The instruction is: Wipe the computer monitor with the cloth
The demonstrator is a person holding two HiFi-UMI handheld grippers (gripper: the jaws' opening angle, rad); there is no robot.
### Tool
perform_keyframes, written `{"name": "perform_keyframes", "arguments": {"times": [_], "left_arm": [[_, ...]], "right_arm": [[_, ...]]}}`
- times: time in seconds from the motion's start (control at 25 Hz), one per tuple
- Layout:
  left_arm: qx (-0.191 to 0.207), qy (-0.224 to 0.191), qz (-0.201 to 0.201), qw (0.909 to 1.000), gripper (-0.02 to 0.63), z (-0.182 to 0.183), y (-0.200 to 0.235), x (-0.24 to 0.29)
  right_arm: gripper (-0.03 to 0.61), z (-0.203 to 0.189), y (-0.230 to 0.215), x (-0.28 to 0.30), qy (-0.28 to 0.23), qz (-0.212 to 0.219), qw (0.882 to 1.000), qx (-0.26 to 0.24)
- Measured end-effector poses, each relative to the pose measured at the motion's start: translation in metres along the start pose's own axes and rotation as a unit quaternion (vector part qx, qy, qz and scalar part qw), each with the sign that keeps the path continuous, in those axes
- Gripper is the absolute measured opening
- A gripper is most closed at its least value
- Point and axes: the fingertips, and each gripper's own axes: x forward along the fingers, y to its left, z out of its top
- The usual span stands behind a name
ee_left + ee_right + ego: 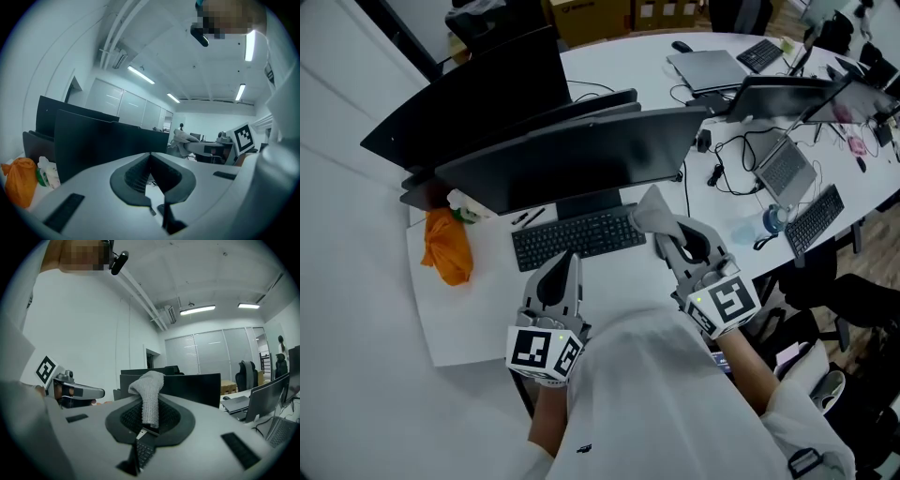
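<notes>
— White desk (469, 319), seen from above: what lies where?
— Monitor (572, 164) at centre, screen dark. Keyboard (577, 234) just at its 6 o'clock. Orange bag (448, 246) at the keyboard's 9 o'clock. Cloth (654, 212), grey, over the keyboard's 3 o'clock end, below the monitor's lower right corner and short of the screen.

— And the tongs?
— Right gripper (664, 232): jaws closed on the cloth. It is pinched by one end, rises past the tips and folds over them. Left gripper (562, 262): jaws closed, tips meeting, nothing between them. It hangs over the desk at the keyboard's 6 o'clock.

— Stage of the task?
— Judged as approach: the cloth is in hand and the screen is not yet touched.

— What could go wrong from here?
— Three hazards, all estimates.
(a) Only a narrow strip is gripped, so drag across the screen may pull the cloth loose.
(b) Little cloth lies beyond the tips, so pressing at a steep angle may bring the hard jaw ends onto the panel.
(c) The monitor rests on a single stand, with a second monitor (469, 94) close at its 11 o'clock. A firm push, unbraced by the left gripper, may tilt or shift it back into that one.
</notes>
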Motion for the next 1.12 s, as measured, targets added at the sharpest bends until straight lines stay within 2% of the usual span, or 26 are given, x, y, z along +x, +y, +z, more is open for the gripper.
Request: {"name": "perform_keyframes", "arguments": {"times": [1.12], "left_arm": [[-0.001,0.008,0.008,0.9999,0.02,-0.007,-0.004,0.003]], "right_arm": [[0.029,-0.013,0.0,-0.003,0.018,0.007,1.0,0.011]]}}
